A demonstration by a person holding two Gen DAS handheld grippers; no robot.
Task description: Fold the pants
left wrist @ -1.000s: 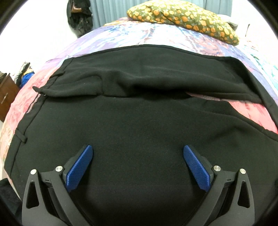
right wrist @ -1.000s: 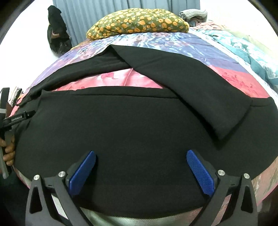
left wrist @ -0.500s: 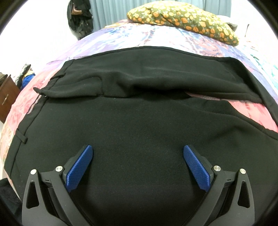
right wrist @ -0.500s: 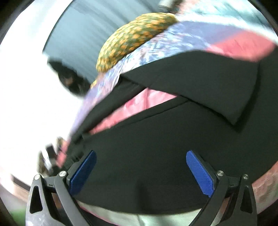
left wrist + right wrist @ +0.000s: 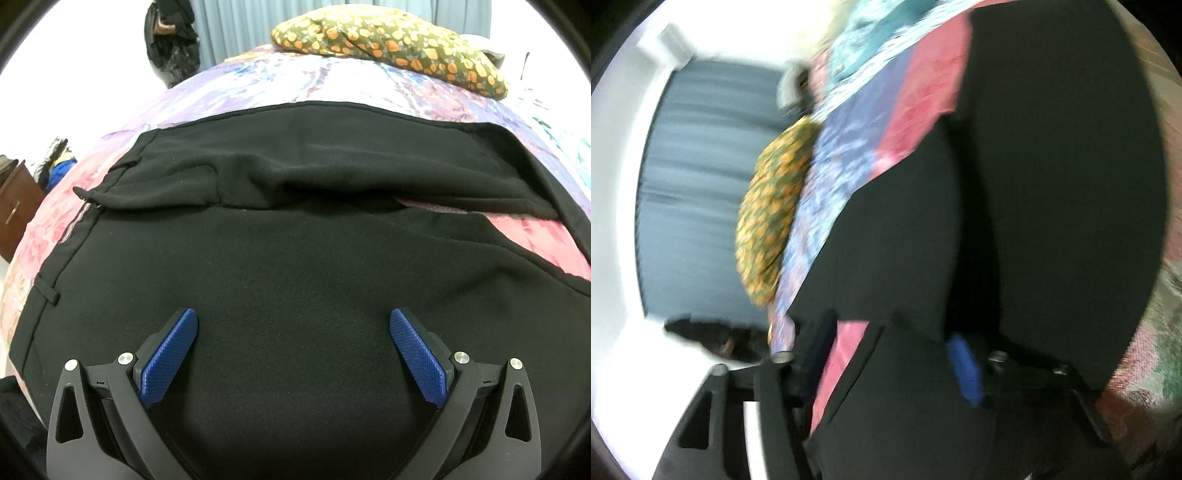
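Note:
Black pants (image 5: 295,258) lie spread on a patchwork bedspread (image 5: 295,85), with the far part folded over in a loose ridge and the waistband at the left. My left gripper (image 5: 293,343) is open and empty, low over the near pant fabric. The right wrist view is rolled sideways and blurred. It shows the black pants (image 5: 1052,221) filling the right side. My right gripper (image 5: 894,365) has its blue fingers (image 5: 964,369) apart over a pant edge, with nothing visibly clamped.
A green pillow with orange spots (image 5: 388,40) lies at the head of the bed, before grey-blue curtains (image 5: 701,184). A dark bag (image 5: 170,40) hangs at the wall. A brown cabinet (image 5: 14,206) stands left of the bed.
The right gripper has rolled sharply sideways and swung toward the pant leg on the right; its view is now motion-blurred. The left gripper has stayed put, open.

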